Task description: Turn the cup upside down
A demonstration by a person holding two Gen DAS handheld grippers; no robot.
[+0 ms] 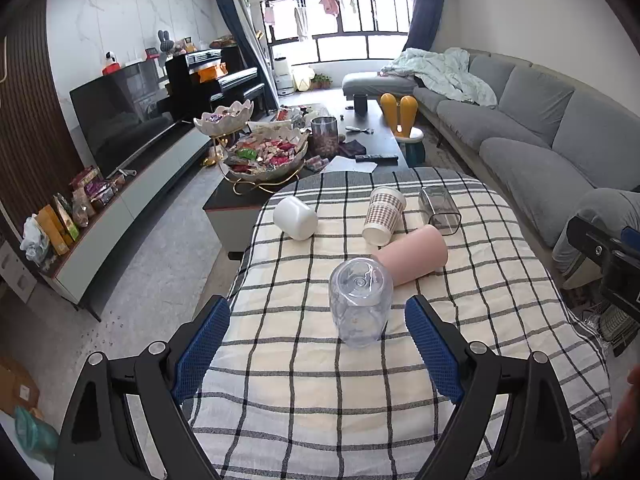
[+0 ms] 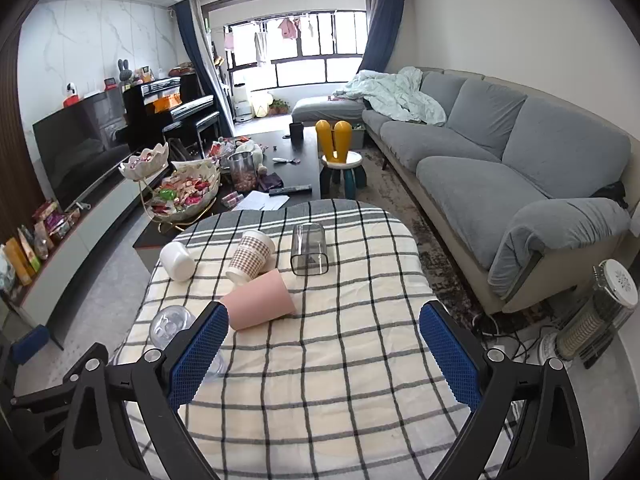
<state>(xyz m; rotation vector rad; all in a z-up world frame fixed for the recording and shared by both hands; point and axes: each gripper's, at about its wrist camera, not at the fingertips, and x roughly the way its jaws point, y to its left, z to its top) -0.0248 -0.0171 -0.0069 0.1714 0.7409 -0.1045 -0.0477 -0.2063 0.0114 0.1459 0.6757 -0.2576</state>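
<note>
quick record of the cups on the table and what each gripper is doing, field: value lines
surface: table under a checked cloth
clear plastic cup: upside down, base up, between the open fingers of the left gripper, not touched
pink cup: on its side, behind the clear plastic cup
plaid paper cup: on its side
white cup: on its side
clear square cup: on its side
right gripper: open, holding nothing, above the cloth

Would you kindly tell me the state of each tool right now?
Left tool: open, holding nothing; the clear cup stands between its fingers, untouched.
Right tool: open, empty.
</note>
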